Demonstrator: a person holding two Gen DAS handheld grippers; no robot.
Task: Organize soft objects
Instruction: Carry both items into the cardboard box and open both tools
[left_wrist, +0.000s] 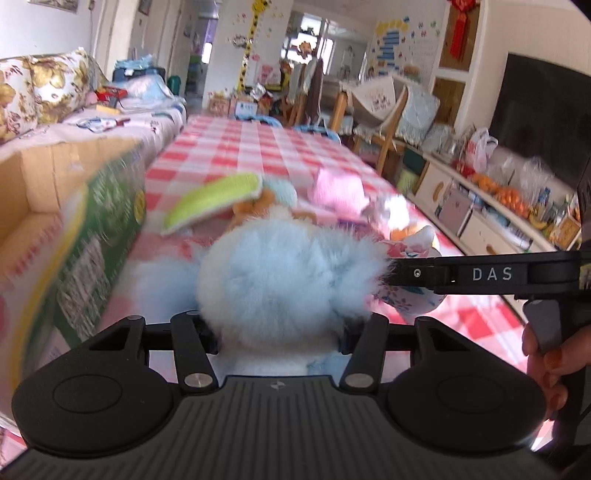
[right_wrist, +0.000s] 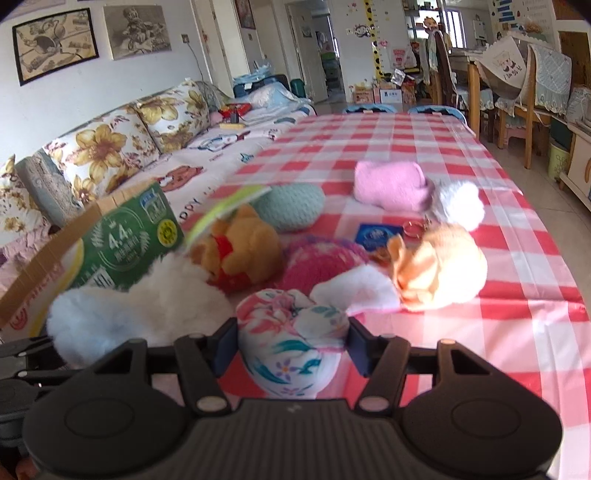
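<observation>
Soft toys and cloth bundles lie heaped on the near part of a long surface covered in red-and-white checked cloth. The left gripper has its fingers closed part-way on a fluffy pale-blue plush, whose long fuzzy pile bulges out above them. The right gripper has its fingers pressed against both sides of a rounded floral cloth bundle, white with pink and teal print, knotted at the top.

Just beyond the bundle sit a shaggy magenta pom-pom, a golden bear in a red shirt to its left, and a peach-coloured plush to its right. Farther off lie a knitted teal cushion, a folded pink towel and a white fluffy ball. A green printed cardboard box stands open at the left edge, beside a floral-cushioned sofa.
</observation>
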